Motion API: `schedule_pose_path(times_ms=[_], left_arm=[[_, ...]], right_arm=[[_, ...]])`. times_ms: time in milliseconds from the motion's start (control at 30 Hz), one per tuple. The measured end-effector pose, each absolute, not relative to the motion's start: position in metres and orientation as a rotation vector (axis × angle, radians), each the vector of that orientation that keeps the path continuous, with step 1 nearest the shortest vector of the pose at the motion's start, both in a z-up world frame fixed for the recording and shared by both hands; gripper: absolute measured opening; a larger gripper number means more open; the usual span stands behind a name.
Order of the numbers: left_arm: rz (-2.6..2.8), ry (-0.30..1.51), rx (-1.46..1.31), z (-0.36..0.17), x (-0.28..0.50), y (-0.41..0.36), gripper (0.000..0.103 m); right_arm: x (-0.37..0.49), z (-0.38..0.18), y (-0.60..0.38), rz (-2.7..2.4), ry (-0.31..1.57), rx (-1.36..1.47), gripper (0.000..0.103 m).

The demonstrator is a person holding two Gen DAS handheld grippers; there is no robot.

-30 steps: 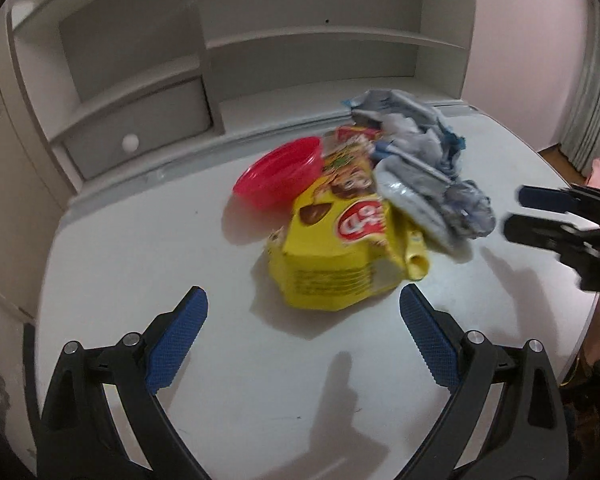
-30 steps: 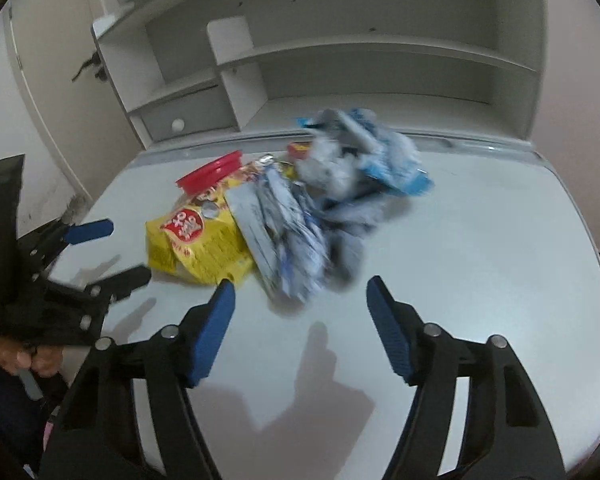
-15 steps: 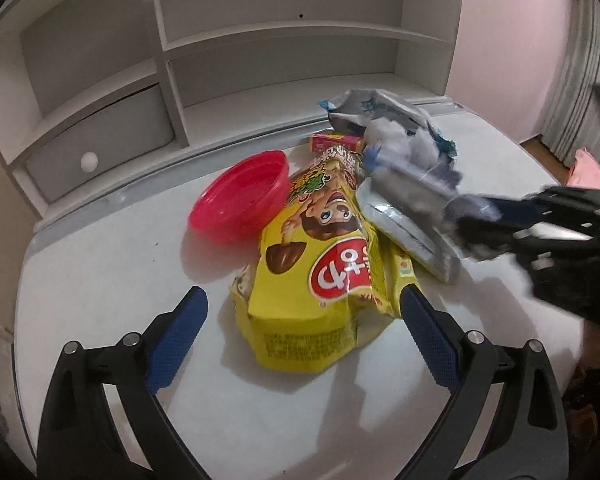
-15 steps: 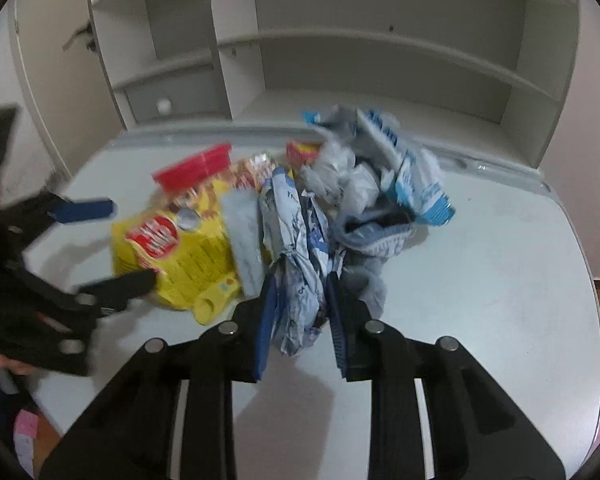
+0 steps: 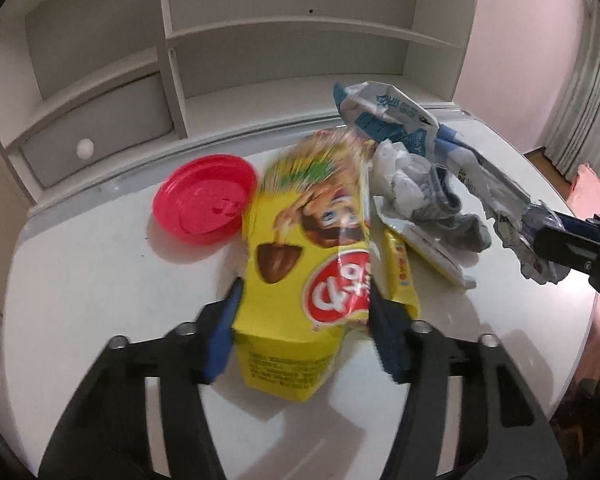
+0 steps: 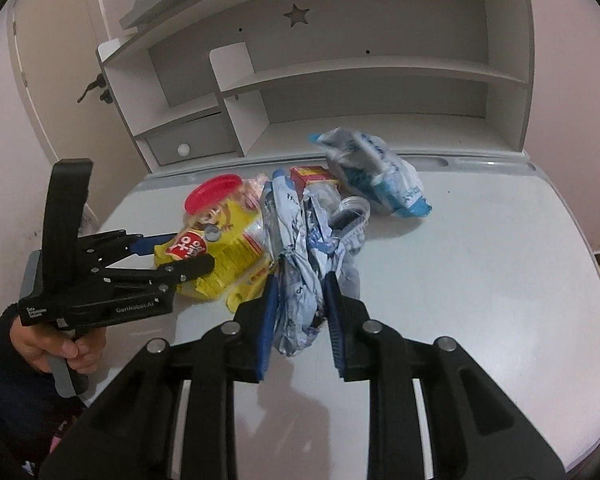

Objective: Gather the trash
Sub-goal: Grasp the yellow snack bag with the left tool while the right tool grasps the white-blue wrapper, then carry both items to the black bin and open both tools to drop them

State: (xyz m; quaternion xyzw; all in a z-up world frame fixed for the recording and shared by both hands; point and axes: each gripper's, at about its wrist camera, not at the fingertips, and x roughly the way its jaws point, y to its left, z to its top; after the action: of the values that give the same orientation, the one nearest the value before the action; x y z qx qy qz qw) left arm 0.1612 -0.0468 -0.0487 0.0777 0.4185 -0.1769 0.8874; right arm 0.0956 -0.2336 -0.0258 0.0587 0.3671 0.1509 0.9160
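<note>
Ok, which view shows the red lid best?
Left wrist view: the red lid lies open to the camera, whole top face visible beside the yellow snack bag. Right wrist view shows only its edge behind the bag.

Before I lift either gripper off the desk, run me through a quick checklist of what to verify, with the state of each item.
1. Left gripper closed on the yellow snack bag: ok. Its jaws have just been closing and the pads sit against both sides of the bag.
2. Right gripper clamped on the crumpled silver-blue wrapper: ok.
3. Red lid free of the bag: cannot tell, their edges meet.
4. Grey sock clear of the wrapper: cannot tell, they overlap.
5. Blue-white pouch collected: not ok, it lies on the desk.
6. A bin in view: not ok.
</note>
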Motion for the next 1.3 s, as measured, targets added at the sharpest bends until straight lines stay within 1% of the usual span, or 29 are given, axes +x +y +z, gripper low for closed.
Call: schedule_pose_path(times_ms=[67, 333, 433, 533, 633, 833, 933, 1133, 1300], left_arm=[[-0.342, 0.833, 0.176, -0.040, 0.154, -0.047, 0.052], [-0.339, 0.765, 0.168, 0.000, 0.126, -0.047, 0.052], [-0.381, 0.748, 0.182, 0.010, 0.116, -0.068, 0.052], [-0.446, 0.726, 0.213, 0.018, 0.108, -0.106, 0.052], [-0.557, 0.703, 0.253, 0.021, 0.092, -0.160, 0.052], [-0.850, 0.706, 0.340, 0.008, 0.045, -0.300, 0.052], [-1.012, 0.752, 0.429, -0.015, 0.011, -0.385, 0.052], [-1.278, 0.862, 0.588, -0.072, -0.066, -0.521, 0.052], [-1.367, 0.942, 0.703, -0.126, -0.117, -0.597, 0.052]], right_arm=[[0.092, -0.023, -0.238, 0.302, 0.744, 0.128, 0.024], [0.065, -0.003, -0.278, 0.243, 0.689, 0.166, 0.024], [0.045, 0.001, -0.309, 0.179, 0.671, 0.186, 0.024], [0.019, 0.001, -0.348, 0.098, 0.655, 0.221, 0.024], [-0.020, -0.005, -0.403, -0.031, 0.639, 0.272, 0.024], [-0.117, -0.033, -0.511, -0.325, 0.641, 0.372, 0.024], [-0.172, -0.058, -0.562, -0.484, 0.660, 0.442, 0.024], [-0.270, -0.123, -0.635, -0.719, 0.740, 0.604, 0.024], [-0.327, -0.186, -0.676, -0.834, 0.823, 0.750, 0.024]])
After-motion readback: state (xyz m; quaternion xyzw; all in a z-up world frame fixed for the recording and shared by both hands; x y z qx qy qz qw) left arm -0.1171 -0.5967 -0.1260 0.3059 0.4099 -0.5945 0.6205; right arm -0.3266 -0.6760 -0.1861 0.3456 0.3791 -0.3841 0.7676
